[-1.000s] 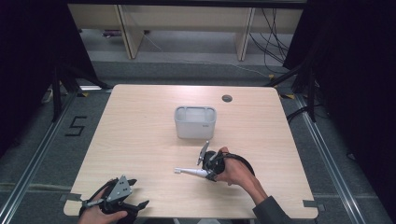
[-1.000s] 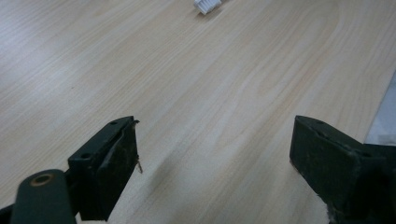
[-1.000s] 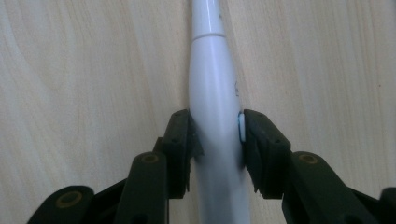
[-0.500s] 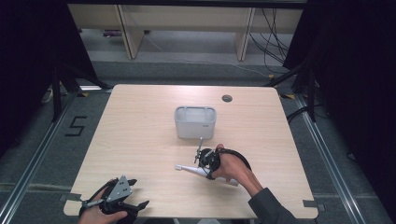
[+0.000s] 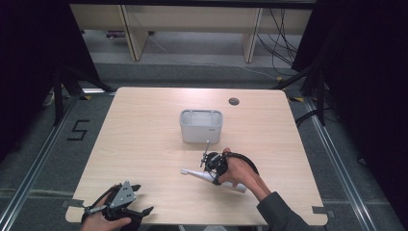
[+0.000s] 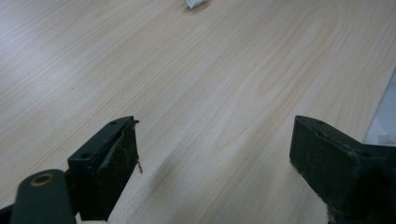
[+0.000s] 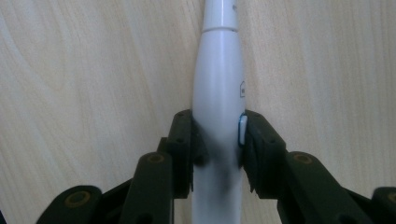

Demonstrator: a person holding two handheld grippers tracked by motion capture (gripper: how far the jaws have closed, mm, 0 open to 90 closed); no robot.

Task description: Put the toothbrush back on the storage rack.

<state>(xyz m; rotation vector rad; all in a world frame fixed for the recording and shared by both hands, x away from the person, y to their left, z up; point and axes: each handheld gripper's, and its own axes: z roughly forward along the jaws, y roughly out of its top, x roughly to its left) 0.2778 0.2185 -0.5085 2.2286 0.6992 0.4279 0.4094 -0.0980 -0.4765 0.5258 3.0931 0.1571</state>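
The electric toothbrush [image 7: 217, 93] was clamped at its handle by the right gripper [image 7: 217, 149], flat on the table [image 5: 144, 139]; the left gripper [image 6: 215, 154] was held wide open.

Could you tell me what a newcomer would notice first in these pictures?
Probably the right gripper, jaws closed on a white electric toothbrush lying on the wooden table. Next, the grey bin just beyond it, mid-table, and the left gripper open at the near left corner.

Light wood table [image 5: 144, 144] with a round cable hole [image 5: 234, 101] near its far edge. Grey floor around it, "5" marking [image 5: 78, 130] at left. Wooden shelving [image 5: 192, 24] and cables [image 5: 279, 29] behind.
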